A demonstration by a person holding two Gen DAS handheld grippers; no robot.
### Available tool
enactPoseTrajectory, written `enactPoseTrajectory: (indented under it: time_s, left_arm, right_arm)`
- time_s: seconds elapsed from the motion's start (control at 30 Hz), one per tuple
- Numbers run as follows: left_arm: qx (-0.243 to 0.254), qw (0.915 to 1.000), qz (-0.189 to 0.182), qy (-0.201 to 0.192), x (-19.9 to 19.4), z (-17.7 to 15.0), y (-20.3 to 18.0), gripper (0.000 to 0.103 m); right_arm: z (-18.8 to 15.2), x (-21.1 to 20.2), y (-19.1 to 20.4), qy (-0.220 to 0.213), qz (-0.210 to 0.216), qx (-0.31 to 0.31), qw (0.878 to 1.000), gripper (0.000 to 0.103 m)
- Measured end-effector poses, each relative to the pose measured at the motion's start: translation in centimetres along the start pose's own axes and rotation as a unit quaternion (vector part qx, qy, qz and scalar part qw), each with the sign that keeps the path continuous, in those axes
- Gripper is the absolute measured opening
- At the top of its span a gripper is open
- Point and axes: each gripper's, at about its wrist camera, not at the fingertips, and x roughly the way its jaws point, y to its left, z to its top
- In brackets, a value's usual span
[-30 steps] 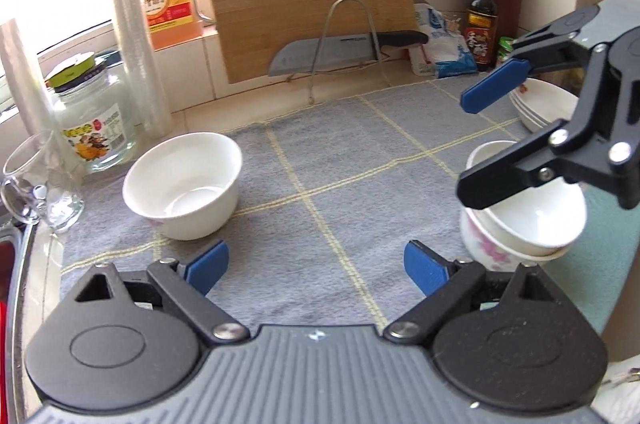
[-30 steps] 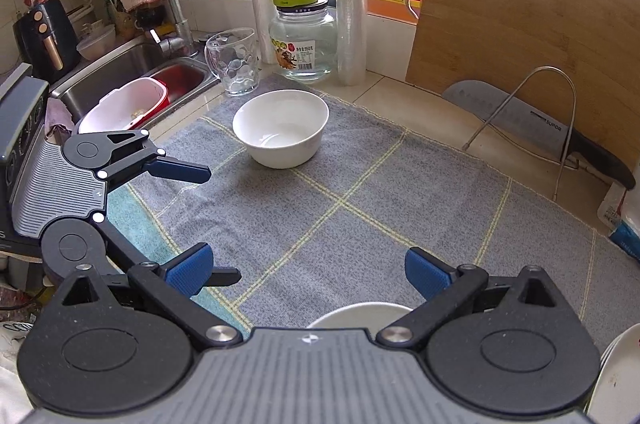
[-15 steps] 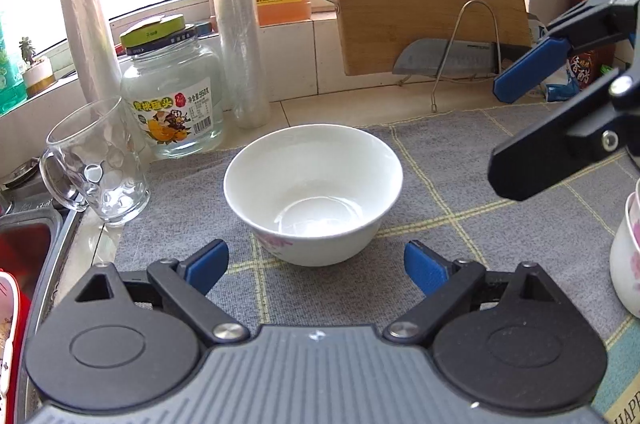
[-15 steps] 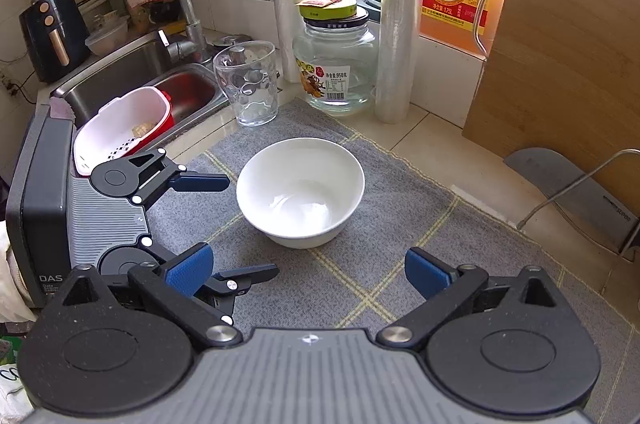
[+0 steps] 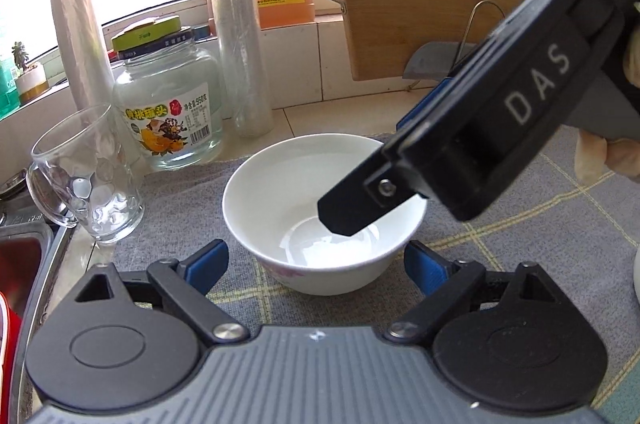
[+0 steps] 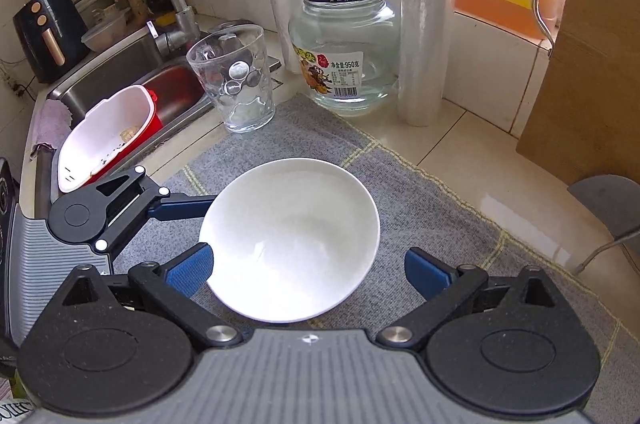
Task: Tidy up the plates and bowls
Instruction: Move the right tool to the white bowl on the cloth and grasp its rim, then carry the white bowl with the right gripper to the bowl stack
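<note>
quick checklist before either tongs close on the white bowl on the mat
1. Bowl upright on the mat: ok.
2. Bowl empty: ok, nothing shows inside.
3. Left tongs open, one pad on each side of the bowl's near wall: ok.
4. Right tongs open around the bowl: ok in the right wrist view. In the left wrist view one finger reaches over the rim into the bowl, so whether it touches: cannot tell.
5. Both tongs crowd the same bowl: not ok, probably only one should grip.
6. Glass mug and jar stand apart from the bowl: ok.
</note>
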Motion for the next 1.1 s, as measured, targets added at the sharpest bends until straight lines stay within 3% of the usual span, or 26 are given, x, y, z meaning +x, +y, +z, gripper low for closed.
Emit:
enactPoseTrajectory:
  time_s: [0.5, 1.1]
  left_arm:
    - [0.013, 0.9999, -0.008, -0.006, 0.5, 0.3, -0.1, 0.093]
    - [0.01, 0.9998, -0.018, -0.001, -0.2, 0.3, -0.1, 0.092]
  right_arm:
    - [1.3, 2.3, -1.3, 0.008, 0.022, 0.01, 1.0, 0.085]
    - [1.2, 1.8, -0.7, 0.005, 0.037, 0.014, 0.999, 0.081]
